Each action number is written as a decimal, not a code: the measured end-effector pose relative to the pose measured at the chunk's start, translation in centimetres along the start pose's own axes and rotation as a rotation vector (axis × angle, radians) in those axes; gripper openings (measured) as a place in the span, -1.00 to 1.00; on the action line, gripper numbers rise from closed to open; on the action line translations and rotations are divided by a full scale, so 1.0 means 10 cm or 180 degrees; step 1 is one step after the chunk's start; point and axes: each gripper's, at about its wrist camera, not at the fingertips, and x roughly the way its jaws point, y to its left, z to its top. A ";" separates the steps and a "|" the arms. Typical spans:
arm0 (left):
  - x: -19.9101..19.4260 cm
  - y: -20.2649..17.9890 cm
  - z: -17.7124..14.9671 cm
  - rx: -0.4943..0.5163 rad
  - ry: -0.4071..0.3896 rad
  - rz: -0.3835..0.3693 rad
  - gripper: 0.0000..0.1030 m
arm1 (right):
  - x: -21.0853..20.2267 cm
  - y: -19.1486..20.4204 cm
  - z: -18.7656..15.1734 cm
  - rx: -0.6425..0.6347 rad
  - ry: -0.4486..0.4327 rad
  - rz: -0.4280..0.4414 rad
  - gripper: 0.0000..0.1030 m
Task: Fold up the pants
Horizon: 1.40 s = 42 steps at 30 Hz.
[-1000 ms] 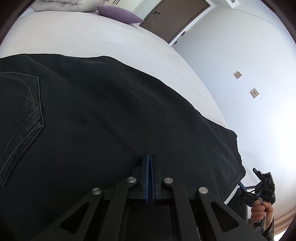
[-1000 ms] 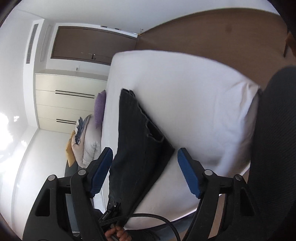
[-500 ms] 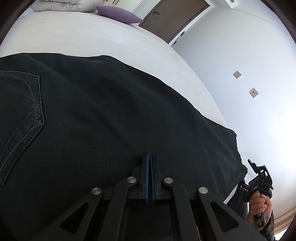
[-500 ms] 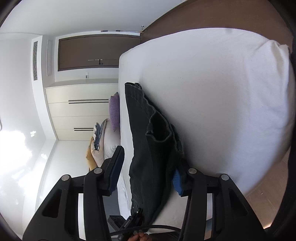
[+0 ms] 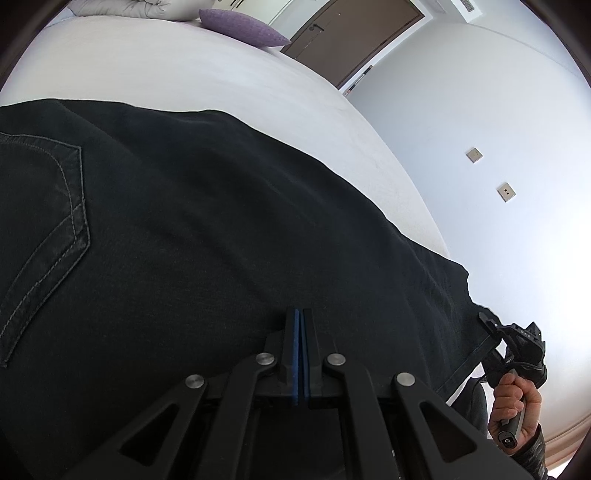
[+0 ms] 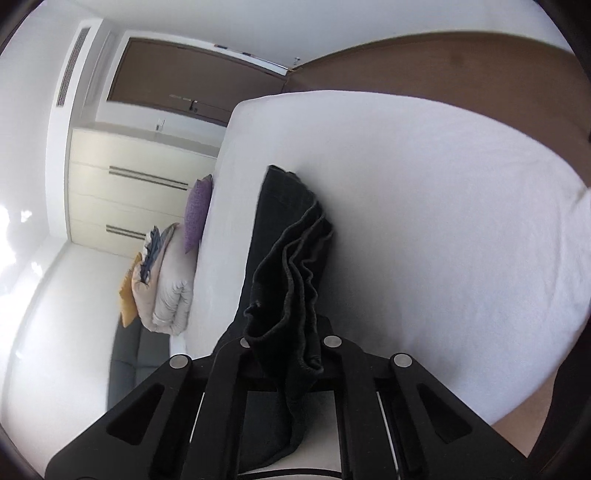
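Black pants (image 5: 207, 236) lie spread across the white bed (image 5: 229, 85), with a stitched back pocket at the left. My left gripper (image 5: 299, 325) is shut, blue pads together at the near edge of the fabric; whether cloth sits between them is hidden. In the right wrist view my right gripper (image 6: 286, 347) is shut on the bunched hem end of the pants (image 6: 291, 266), which drapes over the jaws. The right gripper also shows in the left wrist view (image 5: 495, 328) at the hem, held by a hand.
A purple pillow (image 5: 240, 27) and a rolled duvet (image 6: 166, 291) lie at the head of the bed. A brown door (image 5: 347, 33) and white wall stand beyond. White wardrobes (image 6: 136, 184) stand past the bed. The bed edge (image 6: 554, 332) drops to the floor.
My right gripper moved onto the pant hem and shut on it; the cloth now bunches over its jaws. My left gripper has stayed shut and still.
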 end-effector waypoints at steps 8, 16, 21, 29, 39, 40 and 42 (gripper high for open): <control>-0.07 -0.10 0.06 -0.0165 -0.0096 -0.0211 -0.16 | 0.57 1.70 -1.40 -0.3480 0.0164 -0.0856 -0.91; 0.06 -0.26 0.22 -0.0443 -0.0019 -0.0590 0.60 | 0.98 1.70 -2.34 -0.4121 0.0669 -0.0926 -0.91; 0.39 -0.47 0.31 -0.0441 0.0302 -0.0648 0.61 | 0.96 1.77 -2.43 -0.4149 0.0549 -0.0873 -0.91; 0.58 -0.54 0.43 -0.0334 0.0498 -0.0619 -0.34 | 0.95 1.90 -2.78 -0.4423 0.0531 -0.0852 -0.90; 0.21 -0.29 0.66 -0.0155 0.0412 -0.0468 -0.83 | 0.89 2.12 -3.31 -0.4817 0.0647 -0.0621 -0.90; 0.15 -0.26 0.68 -0.0120 0.0400 -0.0439 -0.83 | 0.89 2.17 -3.38 -0.4856 0.0662 -0.0580 -0.90; 0.04 -0.17 0.76 -0.0052 0.0376 -0.0358 -0.83 | 0.96 2.31 -3.53 -0.4942 0.0707 -0.0486 -0.90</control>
